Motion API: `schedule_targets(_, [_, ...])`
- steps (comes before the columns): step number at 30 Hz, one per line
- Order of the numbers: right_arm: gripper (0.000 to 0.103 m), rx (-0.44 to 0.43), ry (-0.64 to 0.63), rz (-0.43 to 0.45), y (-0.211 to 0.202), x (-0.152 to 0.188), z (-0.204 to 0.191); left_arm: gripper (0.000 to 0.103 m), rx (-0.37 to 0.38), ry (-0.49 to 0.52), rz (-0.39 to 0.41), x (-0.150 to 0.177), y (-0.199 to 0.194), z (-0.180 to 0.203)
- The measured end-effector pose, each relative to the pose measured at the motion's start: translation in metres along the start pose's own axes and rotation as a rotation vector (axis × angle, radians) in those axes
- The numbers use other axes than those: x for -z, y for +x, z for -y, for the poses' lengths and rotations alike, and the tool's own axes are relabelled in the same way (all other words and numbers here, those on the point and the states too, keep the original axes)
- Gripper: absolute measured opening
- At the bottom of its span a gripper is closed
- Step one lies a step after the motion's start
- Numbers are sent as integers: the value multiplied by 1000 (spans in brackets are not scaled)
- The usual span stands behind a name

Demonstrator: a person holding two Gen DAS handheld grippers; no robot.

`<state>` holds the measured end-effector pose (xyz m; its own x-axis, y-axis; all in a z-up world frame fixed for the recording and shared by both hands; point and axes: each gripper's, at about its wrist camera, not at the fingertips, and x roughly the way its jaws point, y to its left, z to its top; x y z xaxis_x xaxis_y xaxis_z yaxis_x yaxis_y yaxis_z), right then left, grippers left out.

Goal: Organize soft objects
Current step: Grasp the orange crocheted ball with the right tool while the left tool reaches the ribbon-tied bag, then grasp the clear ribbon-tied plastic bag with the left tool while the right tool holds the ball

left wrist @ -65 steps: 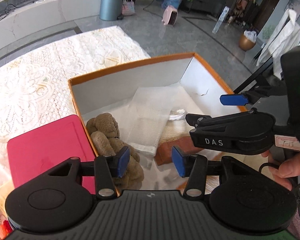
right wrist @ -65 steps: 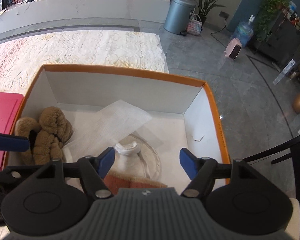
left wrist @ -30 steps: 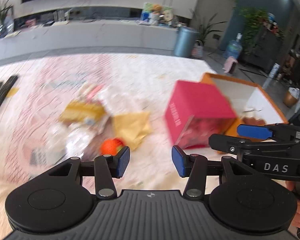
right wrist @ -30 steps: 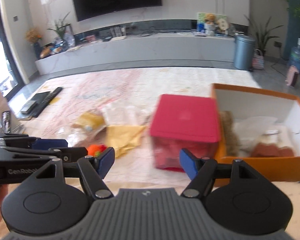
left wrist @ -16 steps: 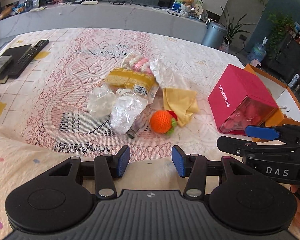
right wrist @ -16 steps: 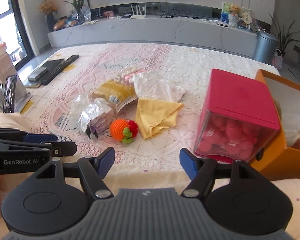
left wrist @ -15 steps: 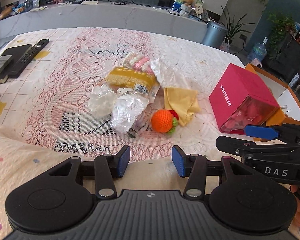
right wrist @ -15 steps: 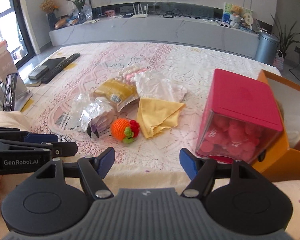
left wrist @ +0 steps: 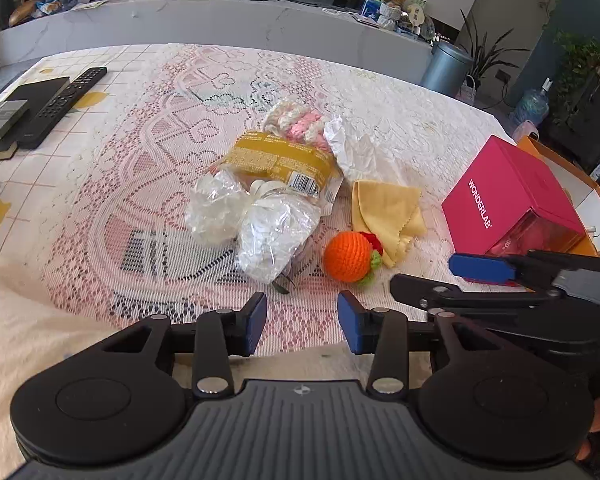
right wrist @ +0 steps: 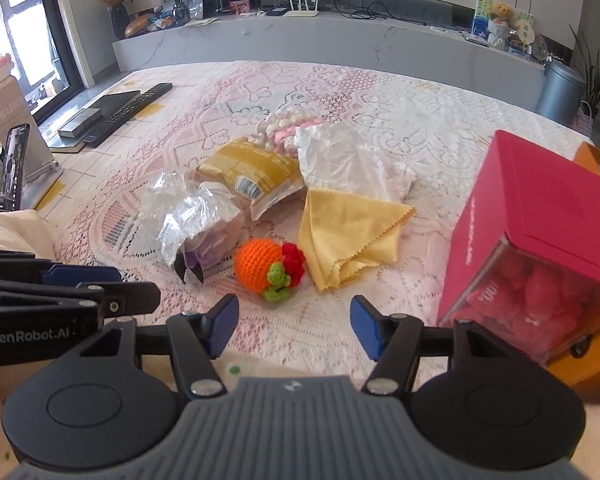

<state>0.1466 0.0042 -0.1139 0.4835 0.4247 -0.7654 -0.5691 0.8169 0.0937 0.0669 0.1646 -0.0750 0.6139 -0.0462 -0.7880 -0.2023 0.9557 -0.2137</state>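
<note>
Soft objects lie in a pile mid-table: an orange crocheted ball (left wrist: 349, 256) (right wrist: 260, 264), a folded yellow cloth (left wrist: 386, 210) (right wrist: 350, 228), a pink-and-white knit piece (left wrist: 300, 122) (right wrist: 286, 126), white crumpled fabric (right wrist: 348, 160), a yellow-wrapped pack (left wrist: 278, 160) (right wrist: 246, 170) and clear plastic bags (left wrist: 274, 236) (right wrist: 196, 216). My left gripper (left wrist: 302, 322) is open and empty, just short of the ball. My right gripper (right wrist: 294, 326) is open and empty, also near the ball. The orange box (right wrist: 592, 160) sits at the right edge.
A pink WONDERLAB box (left wrist: 508, 204) (right wrist: 540, 216) stands between the pile and the orange box. A remote and dark flat devices (left wrist: 60, 104) (right wrist: 128, 108) lie at the far left. A phone on a stand (right wrist: 14, 164) is at the left. Lace tablecloth covers the table.
Both grippers swung away from the orange box to face the pile on the table, then crept slightly closer to the orange ball. Both stayed open and empty.
</note>
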Motion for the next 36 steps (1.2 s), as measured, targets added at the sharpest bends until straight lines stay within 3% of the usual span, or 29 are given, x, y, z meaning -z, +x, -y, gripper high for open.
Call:
schedule_targets(7, [61, -45, -46, 17, 25, -19, -11, 49, -5, -45, 1, -14, 1, -15])
schedule_targets(14, [59, -65, -72, -21, 55, -23, -17, 48, -31, -59, -18, -17, 9, -17])
schedule_targets(16, [48, -44, -79, -20, 59, -22, -17, 50, -40, -55, -18, -18, 12, -17])
schedule_targets(21, [39, -57, -63, 5, 48, -22, -8, 57, -57, -53, -5, -23, 20, -12])
schedule_targets(23, [37, -53, -54, 9, 40, -21, -4, 66, -57, -53, 4, -25, 24, -11])
schedule_targets(24, [27, -56, -50, 13, 37, -19, -1, 68, -56, -49, 7, -25, 26, -9])
schedule_targets(29, [27, -76, -63, 22, 34, -11, 2, 69, -90, -4, 9, -25, 39, 1])
schedule_targets(36, [37, -59, -97, 15, 41, -7, -5, 69, -105, 17, -2, -24, 48, 4])
